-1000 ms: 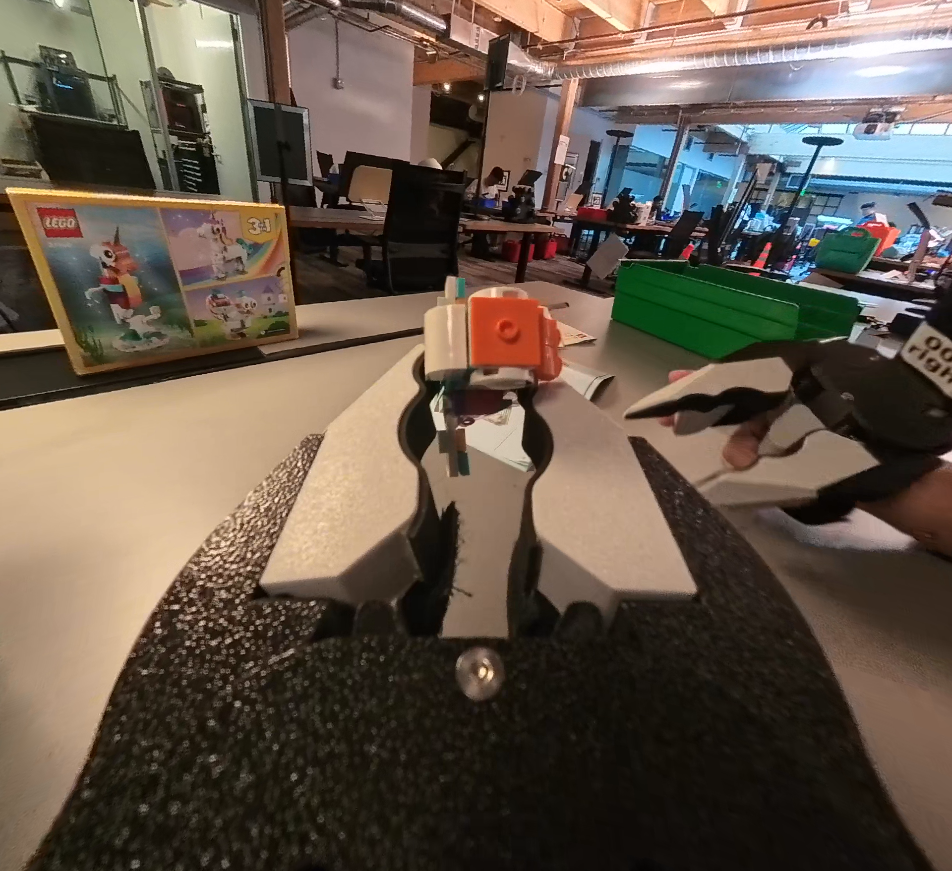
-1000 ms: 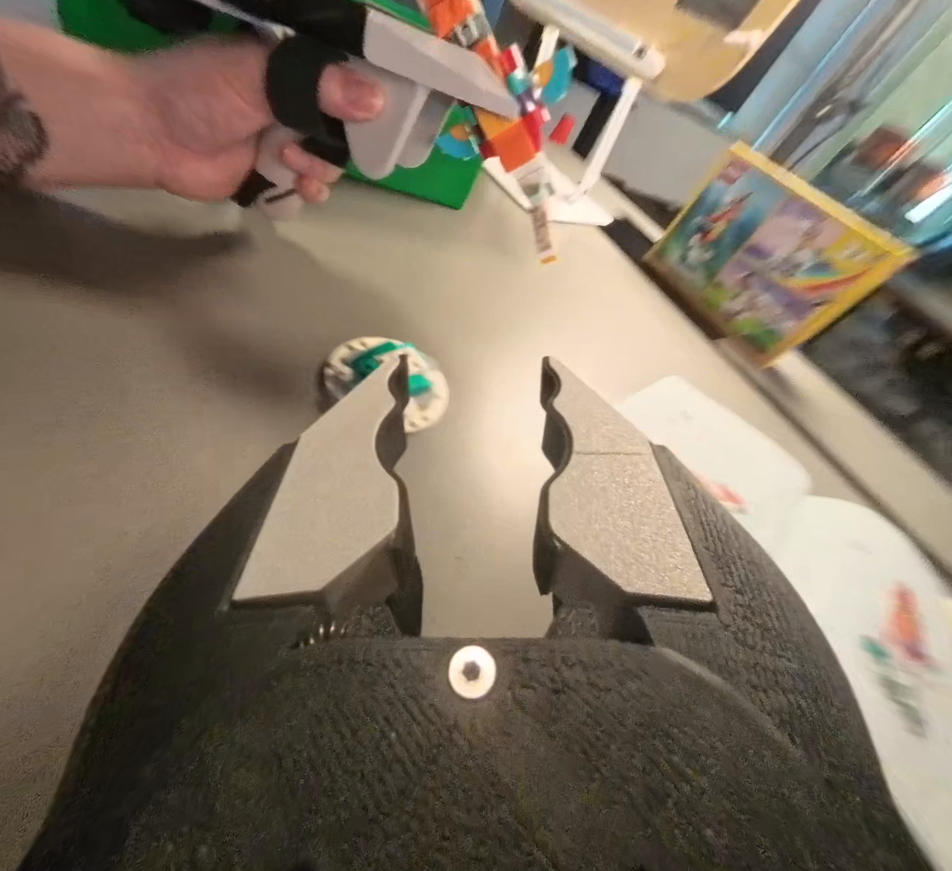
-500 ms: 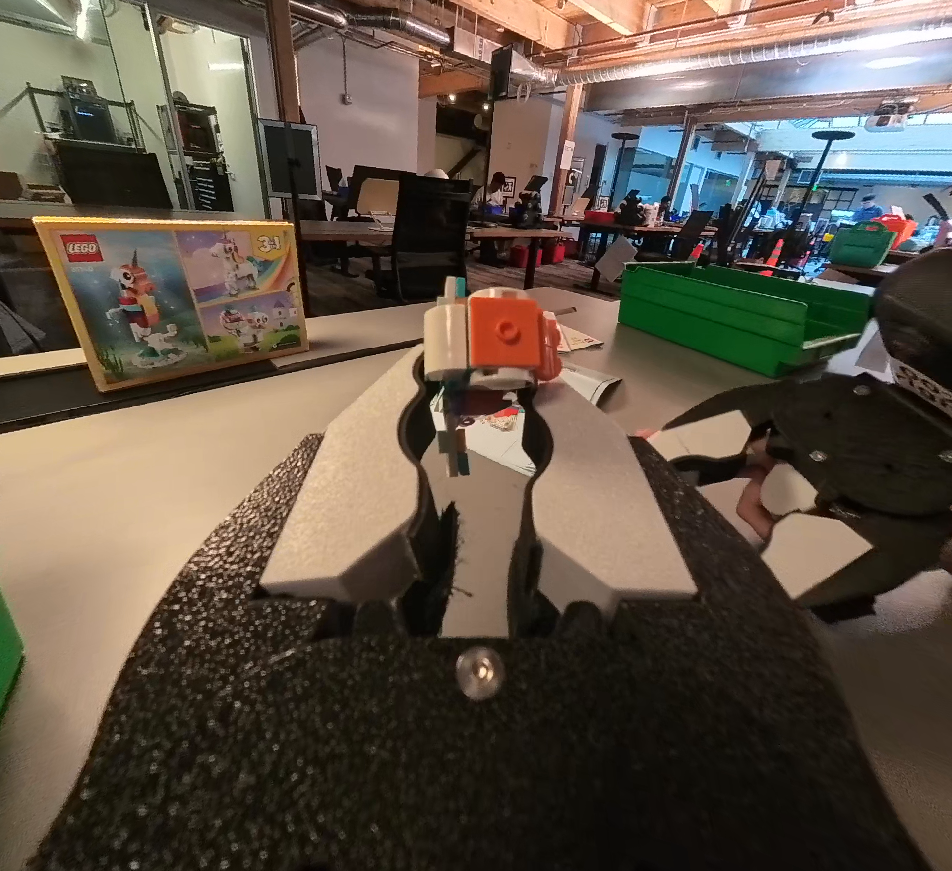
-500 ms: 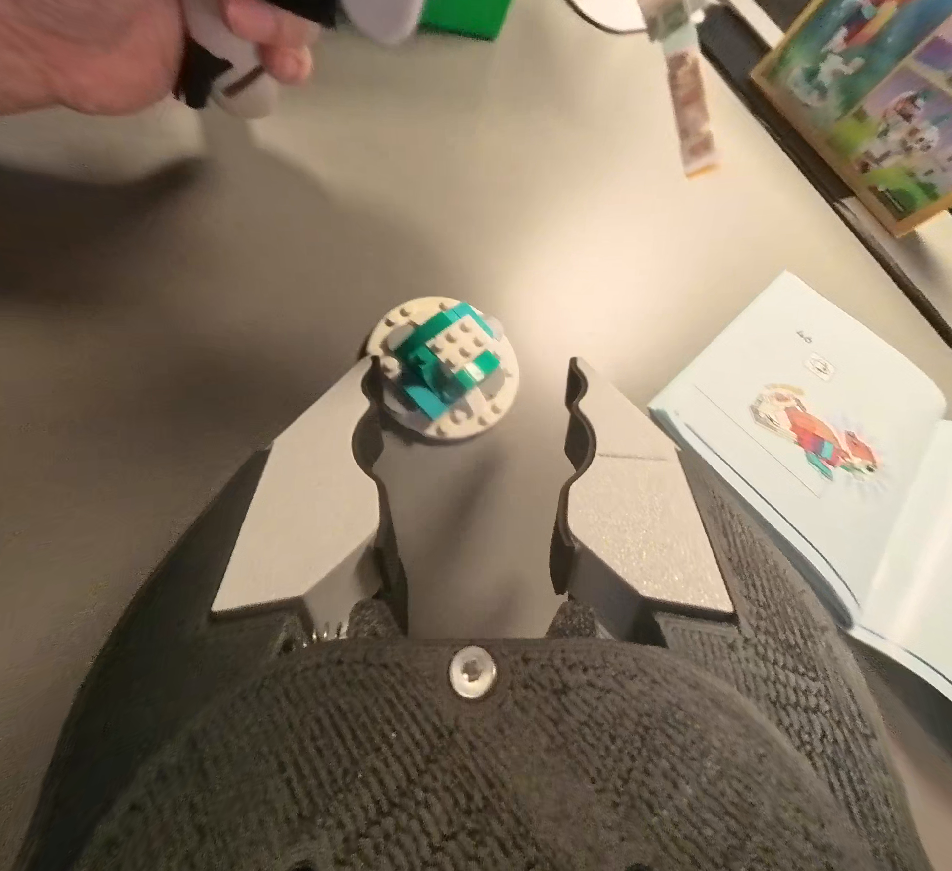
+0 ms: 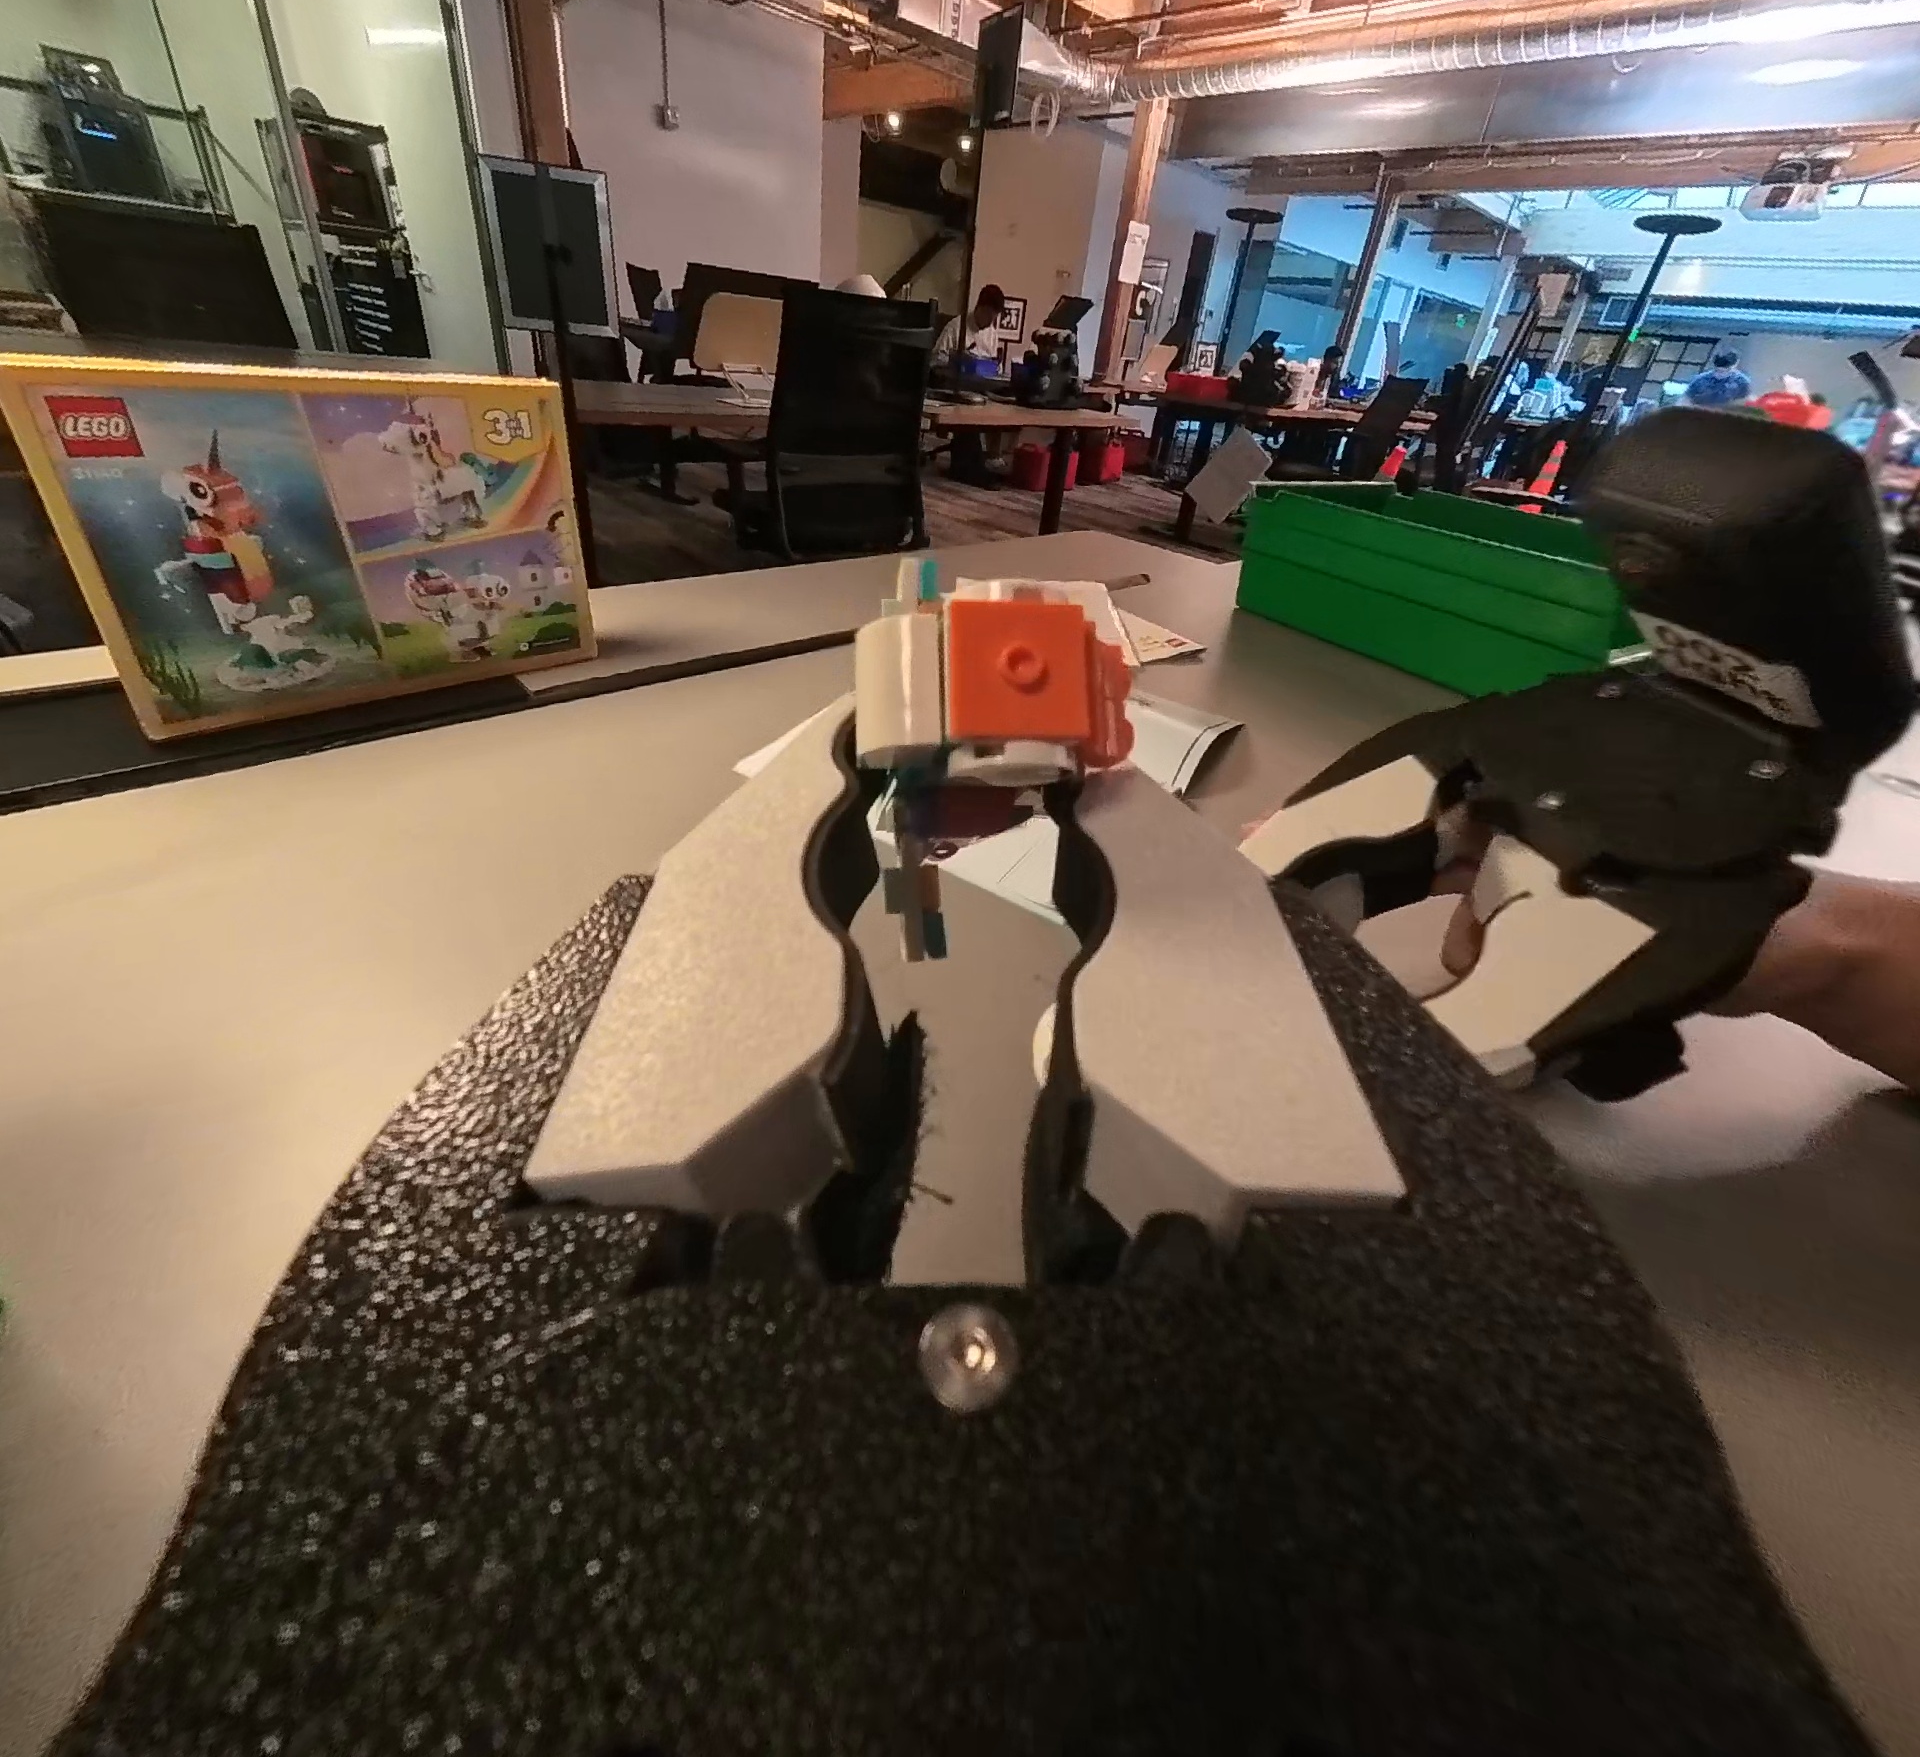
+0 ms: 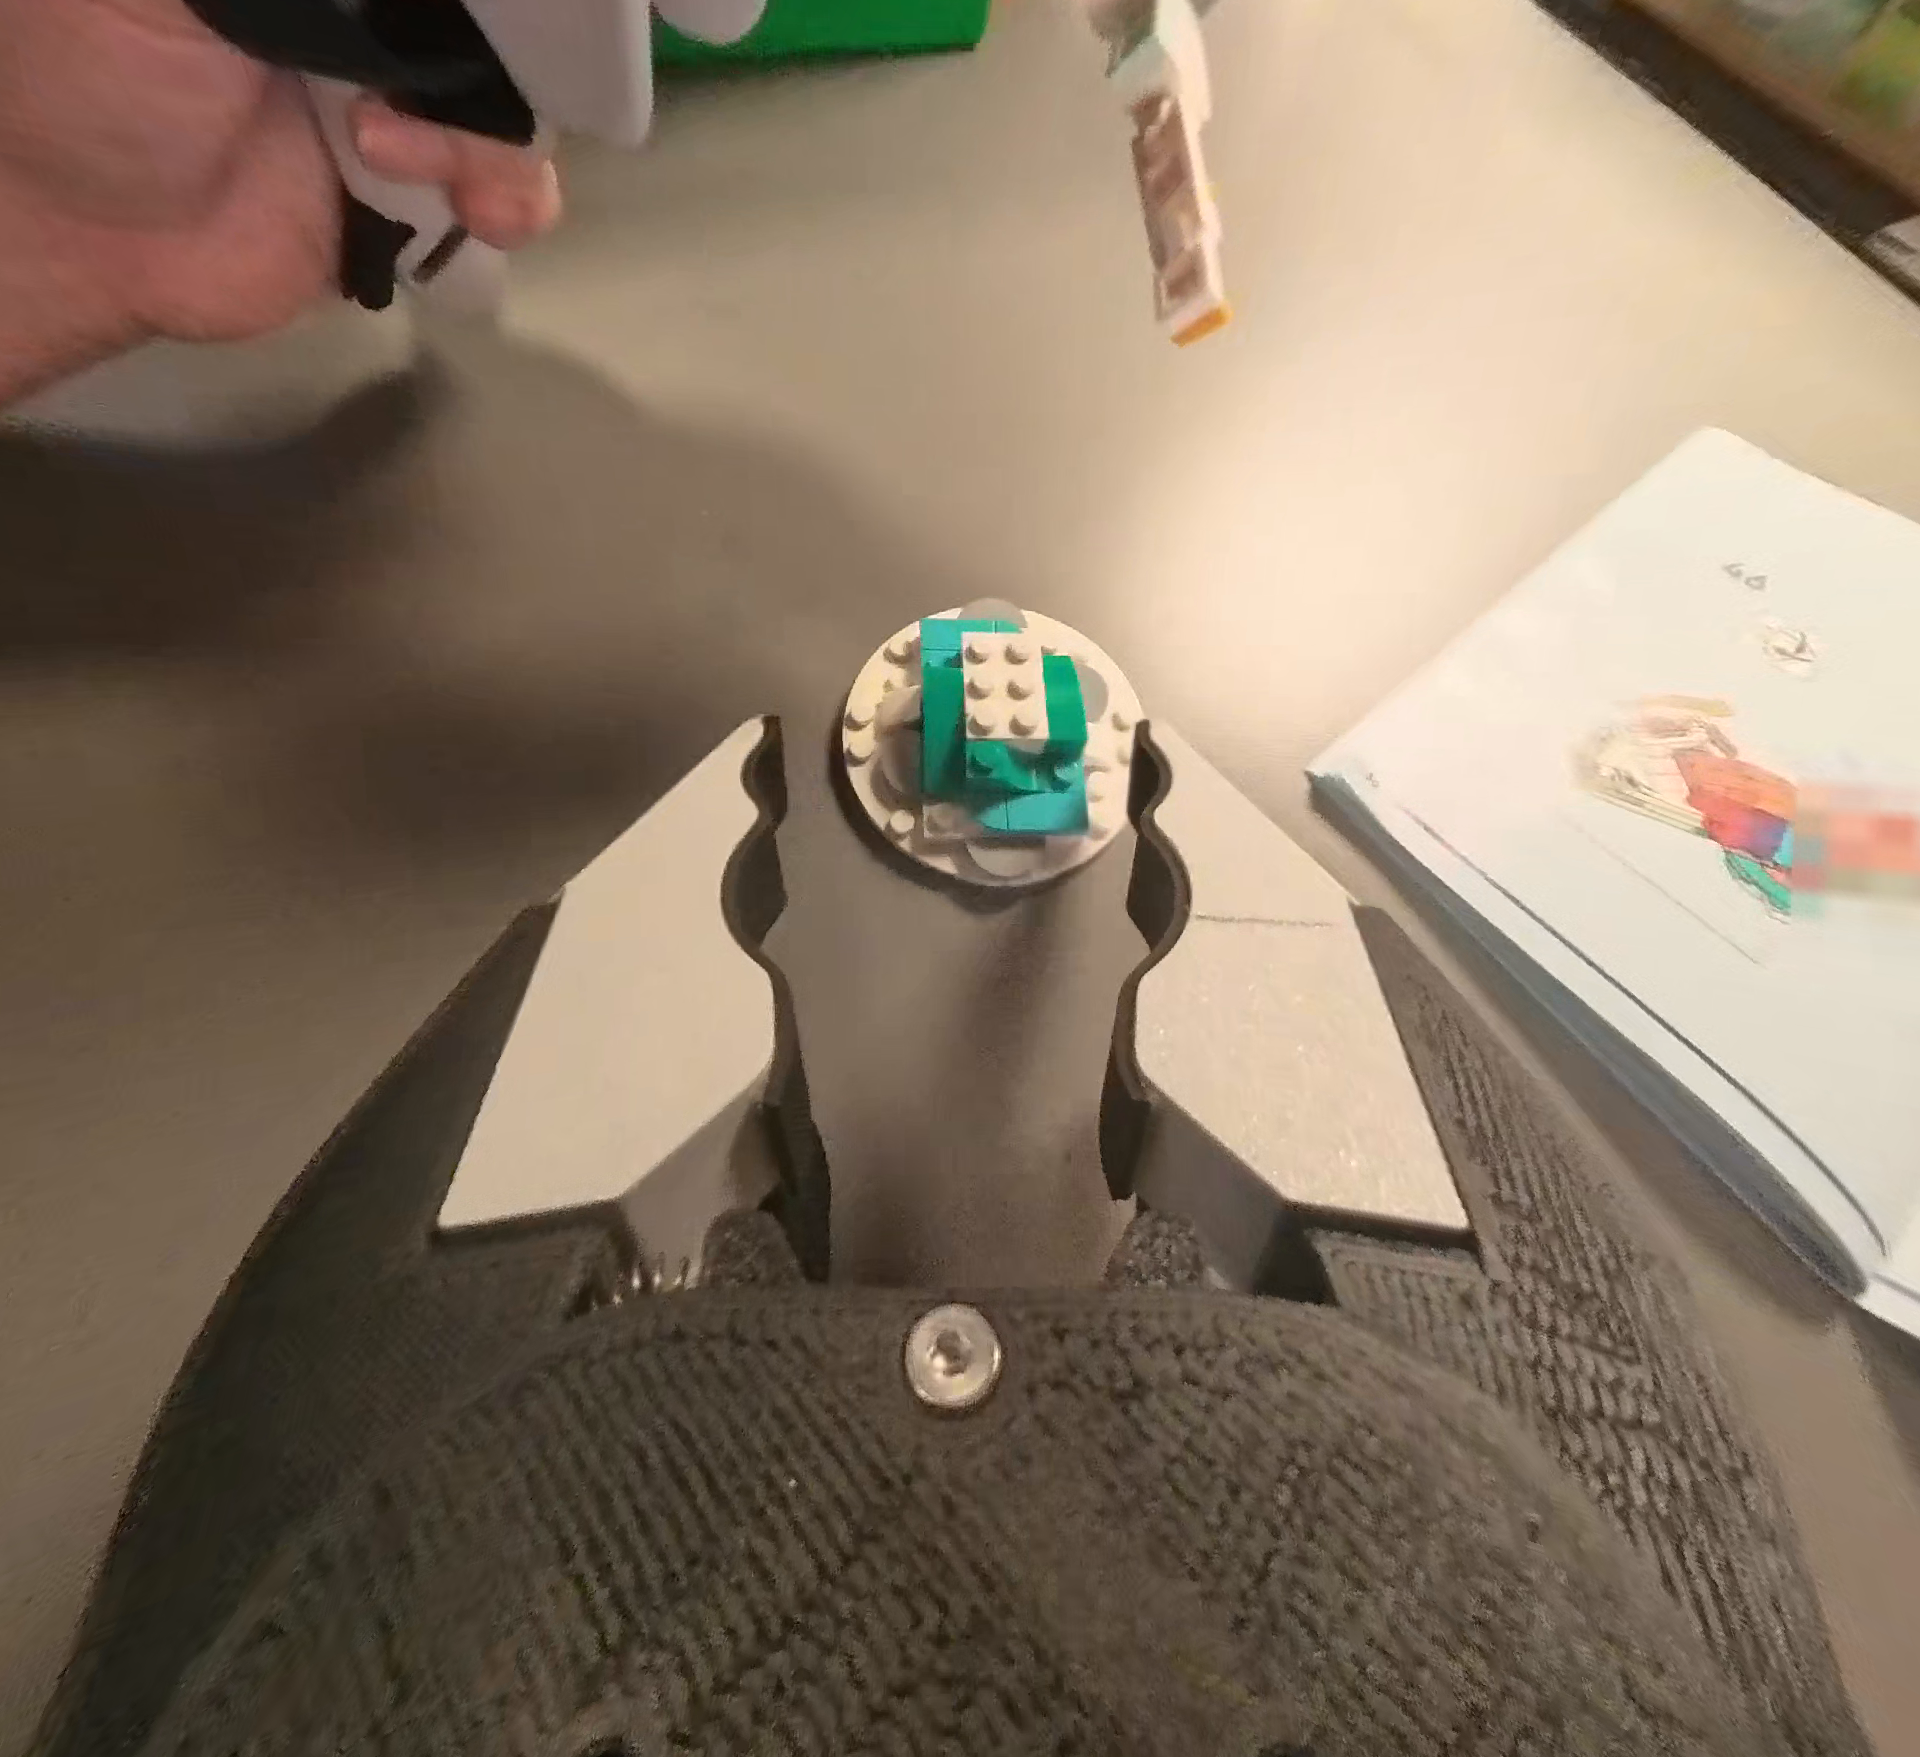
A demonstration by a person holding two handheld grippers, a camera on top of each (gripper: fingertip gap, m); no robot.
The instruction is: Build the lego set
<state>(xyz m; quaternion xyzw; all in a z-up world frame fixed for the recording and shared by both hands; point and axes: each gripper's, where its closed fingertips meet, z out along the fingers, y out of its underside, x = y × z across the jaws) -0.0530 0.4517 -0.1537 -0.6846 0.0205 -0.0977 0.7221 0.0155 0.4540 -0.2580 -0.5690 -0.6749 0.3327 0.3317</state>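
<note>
Orange and white plastic brick figure (image 5: 987, 699) sits clamped at the tips of the left gripper (image 5: 961, 777), up off the grey tabletop (image 5: 312, 928). It looks light but snaps apart easily, and a thin strip of bricks hangs loose below the jaws. Over to the right, the right gripper (image 6: 951, 777) has its jaws wide apart, with the round white brick base with teal bricks on top (image 6: 987, 751) lying between their tips. Best to pinch it by the flat round rim, I think.
</note>
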